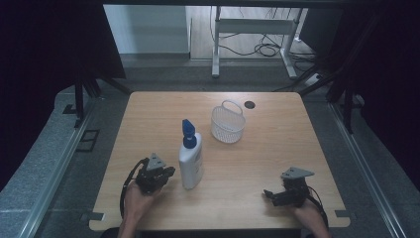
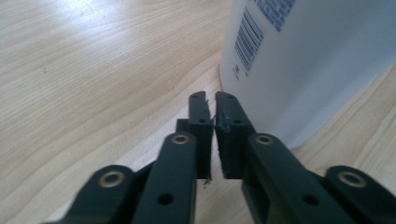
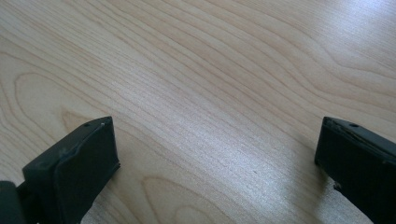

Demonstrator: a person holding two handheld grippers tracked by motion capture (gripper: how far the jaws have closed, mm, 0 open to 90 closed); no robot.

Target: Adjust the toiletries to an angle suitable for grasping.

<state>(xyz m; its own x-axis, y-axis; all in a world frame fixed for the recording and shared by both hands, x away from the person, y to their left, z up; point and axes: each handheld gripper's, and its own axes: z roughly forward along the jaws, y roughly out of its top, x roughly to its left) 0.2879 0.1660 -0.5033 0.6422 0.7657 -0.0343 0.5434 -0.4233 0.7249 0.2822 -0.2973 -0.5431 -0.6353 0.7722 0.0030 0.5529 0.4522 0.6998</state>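
On the wooden desk (image 1: pixel 257 163) a white bottle (image 1: pixel 191 166) with a blue pump top (image 1: pixel 188 134) stood upright, a little left of the middle and near the front edge. The left gripper (image 1: pixel 167 172) was held in the person's left hand (image 1: pixel 136 198) just beside the bottle, on its left side, with the fingers pointed toward it. In the left gripper view the two black fingers (image 2: pixel 203 114) were pressed together with almost no gap between them and nothing was caught there — the bottle (image 2: pixel 317 65) rose close at their right, and its printed label with a barcode faced the camera. From the pictures it was not sure if the finger tip touched the bottle's wall or only stood next to it. The right gripper (image 1: pixel 270 195) rested low over the front right part of the desk, well apart from the bottle, in the person's right hand (image 1: pixel 309 215). In the right gripper view its fingers (image 3: pixel 74 163) stood wide apart and empty — between them was only the bare wood of the desk (image 3: pixel 210 93). Farther back, beyond the bottle and a little to the right, a small white basket (image 1: pixel 228 124) with a handle stood on the desk, and a dark round hole (image 1: pixel 249 104) was near the far edge.
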